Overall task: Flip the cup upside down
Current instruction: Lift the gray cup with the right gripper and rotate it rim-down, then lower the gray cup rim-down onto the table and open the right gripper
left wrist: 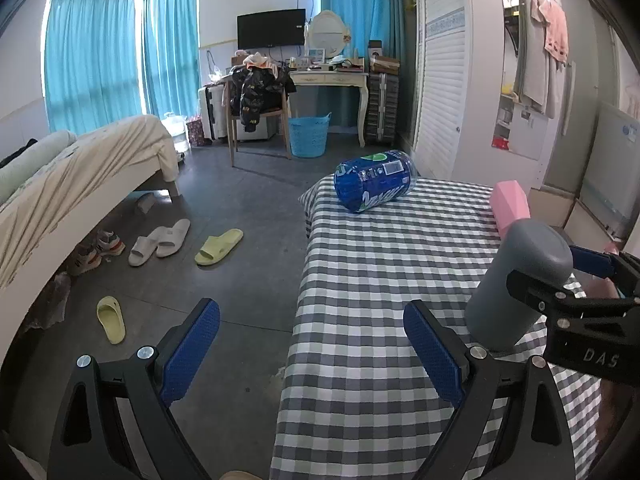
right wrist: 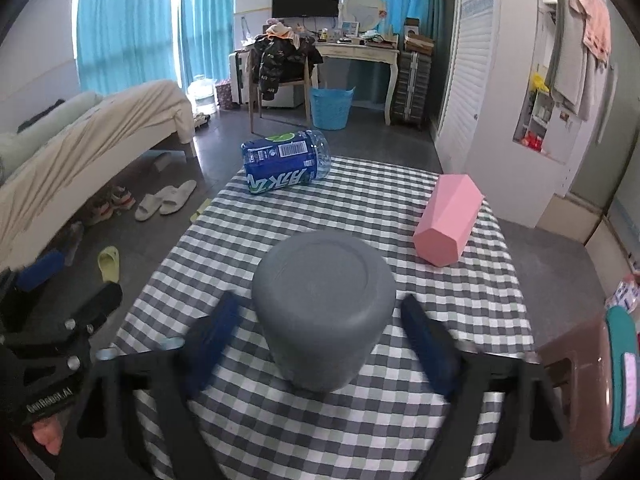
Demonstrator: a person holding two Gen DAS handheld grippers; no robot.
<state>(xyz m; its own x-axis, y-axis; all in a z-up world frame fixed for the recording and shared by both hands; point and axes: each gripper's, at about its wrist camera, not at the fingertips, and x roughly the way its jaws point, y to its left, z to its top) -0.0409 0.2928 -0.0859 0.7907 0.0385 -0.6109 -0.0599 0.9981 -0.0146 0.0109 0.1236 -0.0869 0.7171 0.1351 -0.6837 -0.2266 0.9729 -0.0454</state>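
Note:
A grey cup (right wrist: 324, 312) stands bottom-up on the checked tablecloth (right wrist: 360, 208), its flat base facing up. My right gripper (right wrist: 320, 340) straddles it with the jaws wide and blurred, the pads apart from the cup's sides. In the left wrist view the same cup (left wrist: 520, 280) is at the right, tilted, with the right gripper (left wrist: 560, 276) around it. My left gripper (left wrist: 312, 352) is open and empty, over the table's left edge.
A blue-labelled plastic bottle (right wrist: 286, 166) lies on its side at the table's far left corner. A pink hexagonal cup (right wrist: 448, 220) lies on its side at the far right. A brown stool (right wrist: 576, 376) stands at right. Slippers (left wrist: 218, 246) lie on the floor left.

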